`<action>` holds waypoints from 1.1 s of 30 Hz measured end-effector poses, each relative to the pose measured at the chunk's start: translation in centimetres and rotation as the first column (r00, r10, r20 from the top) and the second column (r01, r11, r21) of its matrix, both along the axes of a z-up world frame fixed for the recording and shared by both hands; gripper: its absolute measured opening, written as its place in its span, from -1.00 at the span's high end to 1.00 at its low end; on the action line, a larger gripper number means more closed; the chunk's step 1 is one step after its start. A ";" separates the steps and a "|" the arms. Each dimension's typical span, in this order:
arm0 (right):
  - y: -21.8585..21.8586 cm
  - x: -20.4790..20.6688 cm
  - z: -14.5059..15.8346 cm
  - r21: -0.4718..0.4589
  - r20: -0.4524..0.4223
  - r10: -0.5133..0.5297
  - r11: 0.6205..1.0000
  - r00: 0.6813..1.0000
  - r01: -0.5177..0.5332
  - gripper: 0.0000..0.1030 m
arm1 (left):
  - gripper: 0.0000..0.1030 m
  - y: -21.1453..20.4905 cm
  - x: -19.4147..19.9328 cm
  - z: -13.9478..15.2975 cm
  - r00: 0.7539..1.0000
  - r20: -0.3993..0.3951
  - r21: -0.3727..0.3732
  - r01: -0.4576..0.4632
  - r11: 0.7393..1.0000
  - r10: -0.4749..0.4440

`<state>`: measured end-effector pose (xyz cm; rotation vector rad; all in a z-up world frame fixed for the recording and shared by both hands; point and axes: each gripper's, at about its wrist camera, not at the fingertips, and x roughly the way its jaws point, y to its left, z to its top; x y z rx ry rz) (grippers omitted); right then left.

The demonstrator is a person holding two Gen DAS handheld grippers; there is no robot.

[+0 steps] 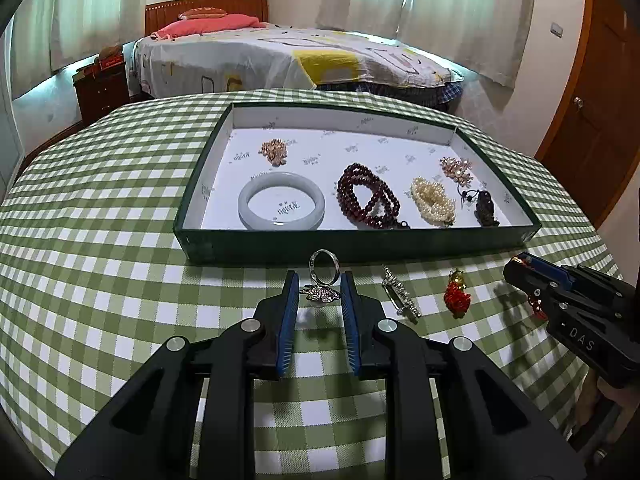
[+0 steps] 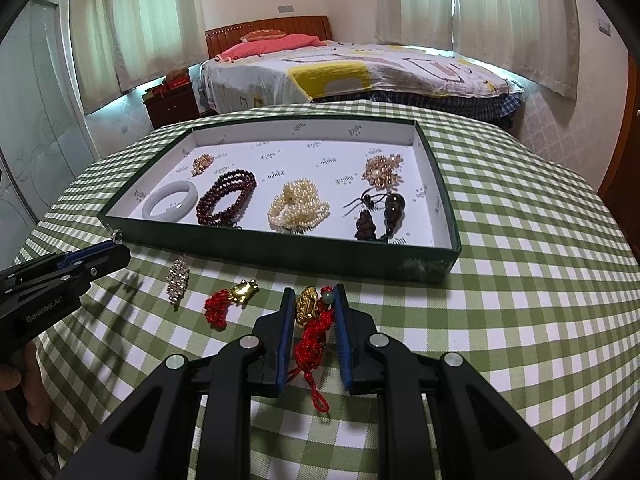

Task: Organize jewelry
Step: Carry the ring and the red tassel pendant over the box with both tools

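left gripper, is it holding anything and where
The left gripper is shut on the silver ring, pinched at its butterfly ornament; the band sticks up above the fingers.

White capitals reading "DAS" are showing on the black body of the right gripper (image 1: 520, 264) at the right edge of the left wrist view. White lettering reading "GenRobot.AI" is showing on the side of the left gripper (image 2: 116, 245) at the left edge of the right wrist view. A small grey logo is repeating all over the white lining of the green tray (image 1: 352, 246), on its floor and inner walls, but it is staying too small and blurred to read. Nothing else is carrying legible writing.
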<state>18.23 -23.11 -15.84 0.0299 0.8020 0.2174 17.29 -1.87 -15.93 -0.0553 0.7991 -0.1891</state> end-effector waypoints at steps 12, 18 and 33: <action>0.7 -1.2 3.3 0.007 0.072 0.015 1.000 0.997 -0.016 0.62 | 0.59 0.0 -0.8 2.7 0.998 0.065 -0.016 0.010 1.000 -0.009; 1.0 -0.9 5.1 0.011 0.114 0.020 1.000 0.993 -0.021 0.62 | 0.59 0.0 -0.6 4.7 0.994 0.110 -0.029 0.017 0.999 -0.014; 1.3 4.5 8.7 0.009 0.208 0.023 1.000 0.978 -0.025 0.62 | 0.59 -1.2 5.2 7.8 0.984 0.177 -0.026 0.033 0.999 -0.027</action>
